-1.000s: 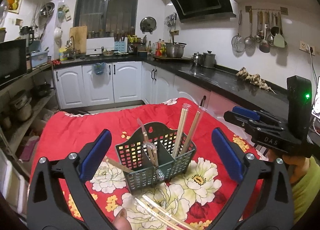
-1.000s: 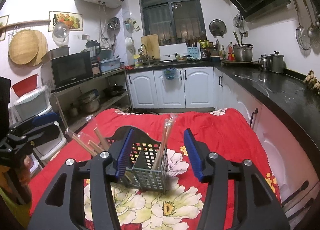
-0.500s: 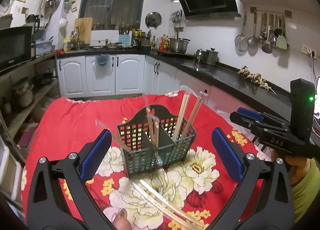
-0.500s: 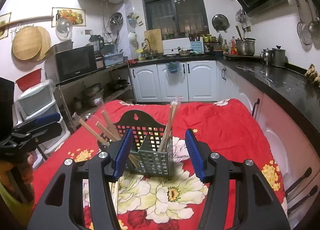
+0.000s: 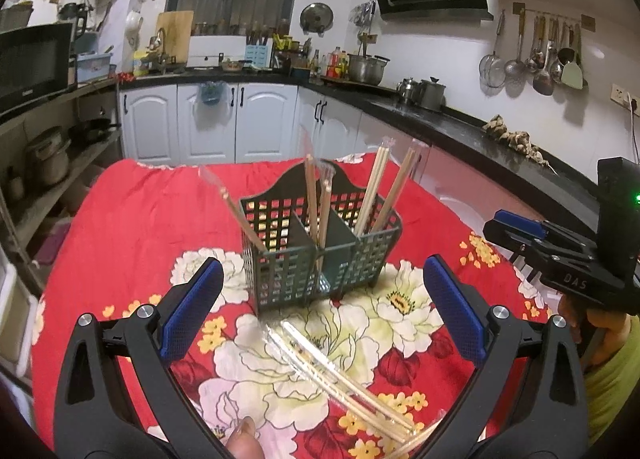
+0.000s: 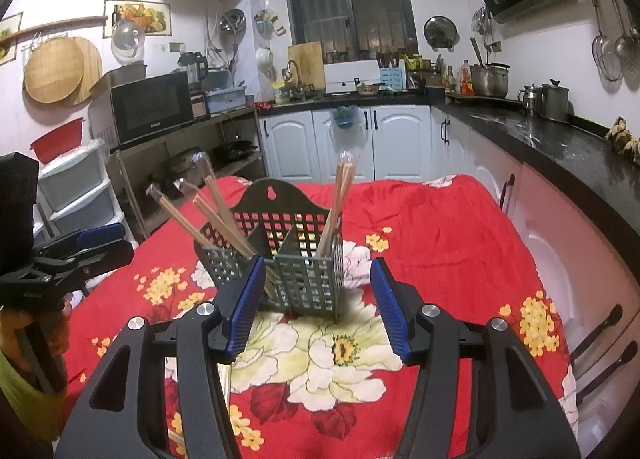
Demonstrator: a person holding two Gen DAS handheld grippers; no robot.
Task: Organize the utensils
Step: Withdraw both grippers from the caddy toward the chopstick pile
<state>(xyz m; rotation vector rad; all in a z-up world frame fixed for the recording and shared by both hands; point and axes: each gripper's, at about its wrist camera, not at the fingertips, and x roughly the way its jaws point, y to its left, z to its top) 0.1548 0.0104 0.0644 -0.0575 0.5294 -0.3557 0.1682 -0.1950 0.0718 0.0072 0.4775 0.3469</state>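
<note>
Two pairs of tongs are mine, and both stand spread with nothing between their blue pads. My left gripper (image 5: 322, 299) gapes wide; the dark green plastic lattice utensil caddy (image 5: 320, 255) stands just ahead of it, centred between the fingers, and a loose bundle of pale wooden chopsticks in clear sleeves (image 5: 340, 375) lies flat on the cloth between them, nearer the camera. My right gripper (image 6: 318, 305) is open less wide — the caddy (image 6: 280, 259) sits just beyond its tips, slightly left of centre.

The caddy is split into compartments. From the left view, one sleeved chopstick pair (image 5: 240, 215) leans out of the left cell, two pairs (image 5: 318, 203) stand near the middle divider, and two more (image 5: 384, 191) tilt rightward in the right cell.

All rests on a red floral tablecloth (image 5: 132, 227). Behind stand white cabinets (image 6: 352, 143), a black countertop (image 6: 560, 143) and a microwave (image 6: 152, 107).
</note>
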